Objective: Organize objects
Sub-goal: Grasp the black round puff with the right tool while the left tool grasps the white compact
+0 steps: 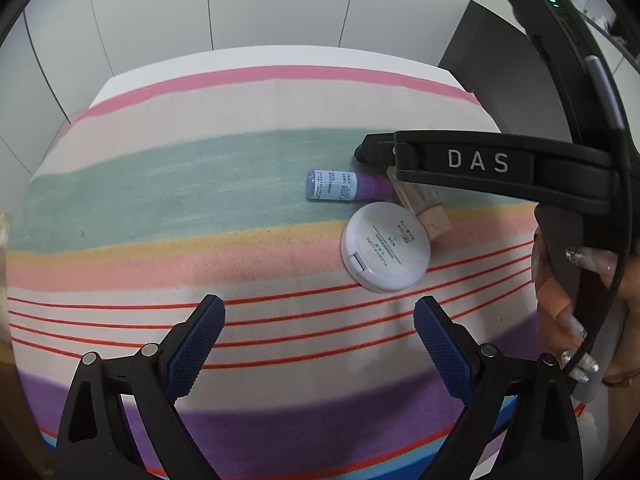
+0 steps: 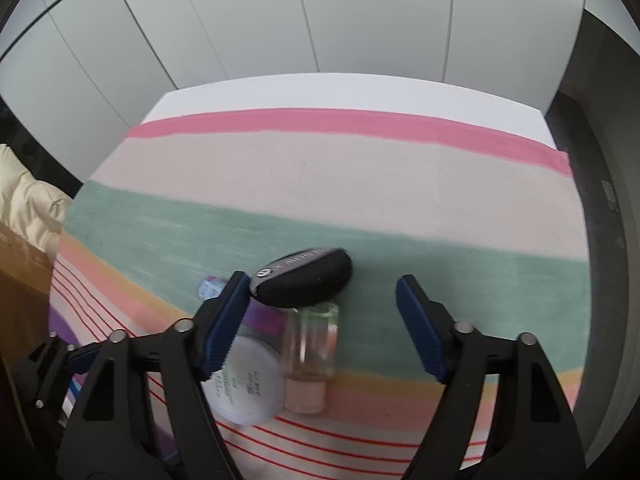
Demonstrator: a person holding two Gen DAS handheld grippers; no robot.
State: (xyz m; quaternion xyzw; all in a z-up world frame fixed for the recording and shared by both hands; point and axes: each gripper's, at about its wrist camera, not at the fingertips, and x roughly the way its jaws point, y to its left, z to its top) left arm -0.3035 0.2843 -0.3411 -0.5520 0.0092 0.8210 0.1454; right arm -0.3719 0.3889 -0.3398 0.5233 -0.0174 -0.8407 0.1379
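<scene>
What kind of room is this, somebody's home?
Probably a home, maybe a bedroom or dressing corner. A table under a striped cloth holds cosmetics: a round white compact, a glass bottle. Plain white cabinet doors stand behind.

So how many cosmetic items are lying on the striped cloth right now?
4: a blue-and-purple labelled tube on the green stripe, a round white compact beside it, a clear glass bottle with a beige cap, and a black oval case behind the bottle. Others may be hidden.
</scene>
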